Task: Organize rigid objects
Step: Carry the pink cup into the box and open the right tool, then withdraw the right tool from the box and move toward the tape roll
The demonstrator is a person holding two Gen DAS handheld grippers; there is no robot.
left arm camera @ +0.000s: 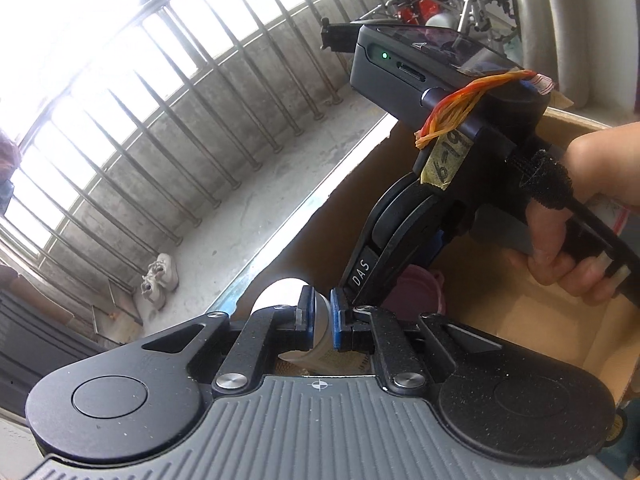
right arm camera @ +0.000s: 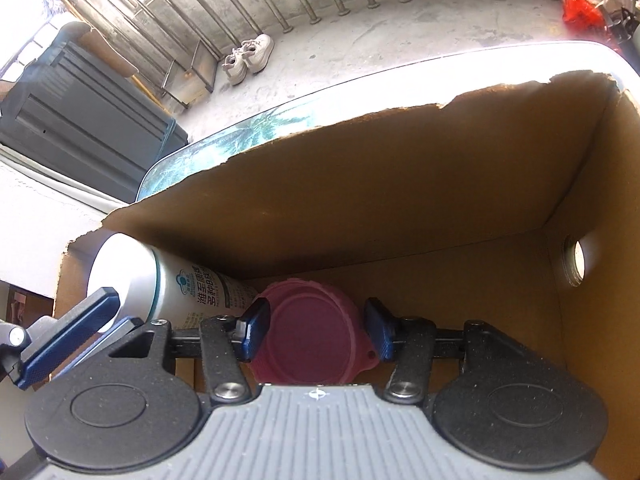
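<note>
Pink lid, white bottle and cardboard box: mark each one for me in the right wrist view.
pink lid (right arm camera: pixel 310 336), right wrist view, on its flat round top.
white bottle (right arm camera: pixel 200 286), right wrist view, on the printed label on its side.
cardboard box (right arm camera: pixel 380 184), right wrist view, on the inside of its far wall.

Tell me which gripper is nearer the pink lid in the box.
Right. The right gripper has its open jaws on either side of the pink lid inside the cardboard box. The left gripper is off to the side, shut on the white bottle.
</note>
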